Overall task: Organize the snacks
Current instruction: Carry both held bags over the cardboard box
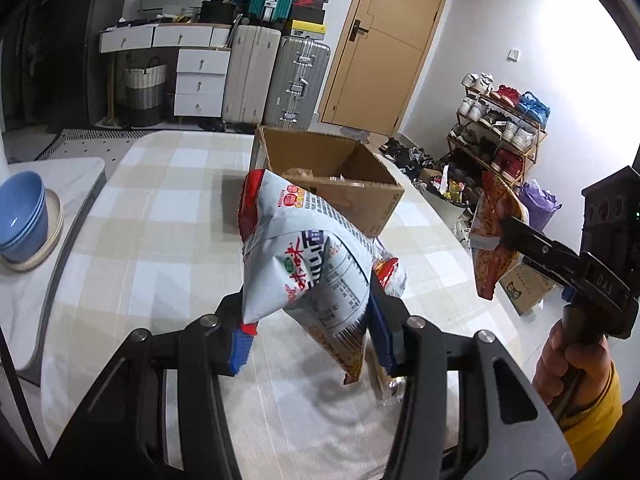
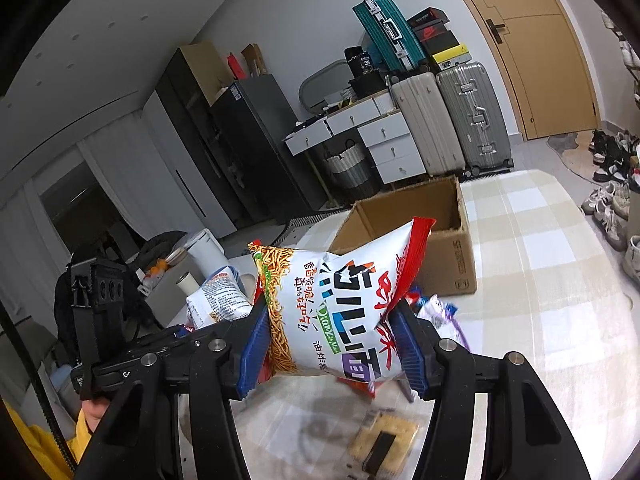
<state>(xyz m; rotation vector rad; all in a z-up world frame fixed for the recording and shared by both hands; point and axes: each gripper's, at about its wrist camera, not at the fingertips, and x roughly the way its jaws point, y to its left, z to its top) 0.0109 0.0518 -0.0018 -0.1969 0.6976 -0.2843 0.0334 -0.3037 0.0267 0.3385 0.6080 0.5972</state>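
Both grippers loaded and off the worktop. My left gripper (image 1: 312, 332) is clamped on a crinkly white-and-red foil noodle-snack bag (image 1: 304, 256), pinched at its lower end, the bag's long axis rising up and away from the pads. My right gripper (image 2: 332, 344) is clamped across the middle of a second puffed white snack bag with red ends and a printed noodle picture (image 2: 340, 304), long axis lying crosswise between the blue pads. The open brown cardboard box (image 1: 340, 184) stands on the checked cream-and-beige worktop (image 1: 160, 220), straight ahead of and below the left gripper, its open top just beyond that bag's upper tip; from the right gripper the same box sits ahead and slightly right. Judgement: left hand is nearer the box and lines up better, so it should go first. More packets lie on the worktop below the right gripper, one a small yellowish packet (image 2: 384, 440), blurred, contents unreadable.
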